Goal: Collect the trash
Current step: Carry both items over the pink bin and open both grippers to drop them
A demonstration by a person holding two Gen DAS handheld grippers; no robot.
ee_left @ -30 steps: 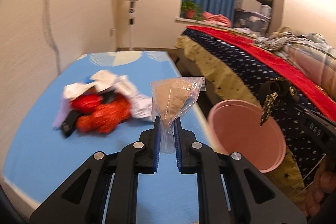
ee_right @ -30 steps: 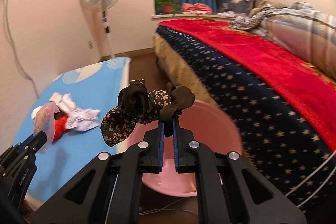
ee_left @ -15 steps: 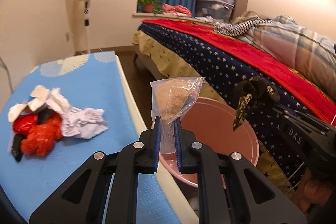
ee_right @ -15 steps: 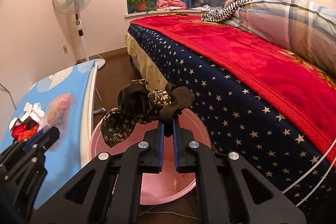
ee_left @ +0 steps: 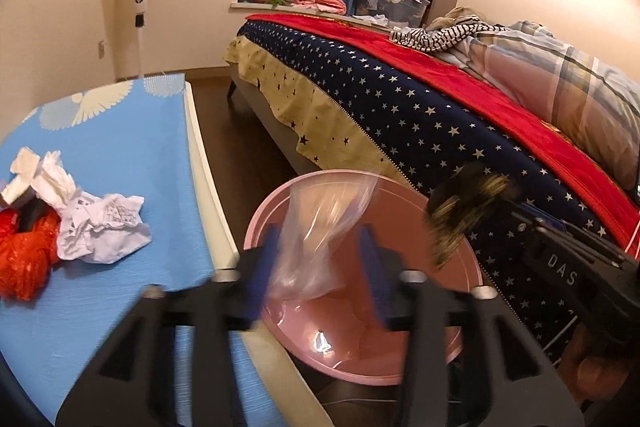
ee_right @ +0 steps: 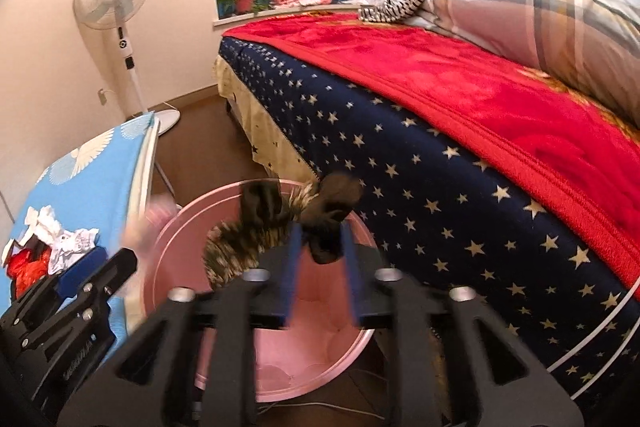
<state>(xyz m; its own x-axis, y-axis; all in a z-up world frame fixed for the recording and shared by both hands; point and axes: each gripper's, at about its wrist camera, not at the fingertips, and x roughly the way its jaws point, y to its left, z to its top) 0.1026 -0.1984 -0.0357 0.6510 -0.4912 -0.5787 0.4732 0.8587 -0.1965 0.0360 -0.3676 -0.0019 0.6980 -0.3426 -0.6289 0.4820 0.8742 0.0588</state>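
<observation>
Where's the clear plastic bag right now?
In the left wrist view the clear plastic bag is between the open blue pads of the left tool, over the pink basin that stands between the blue table and the bed.

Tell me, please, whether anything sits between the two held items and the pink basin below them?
Nothing visible does. The plastic bag hangs between the left gripper's just-opened jaws directly over the pink basin, and the dark cloth likewise at the right gripper.

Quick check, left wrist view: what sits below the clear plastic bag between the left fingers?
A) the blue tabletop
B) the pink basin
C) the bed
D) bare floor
B: the clear plastic bag hangs between the parted left fingers, directly over the pink basin, beside the blue tabletop's edge.
</observation>
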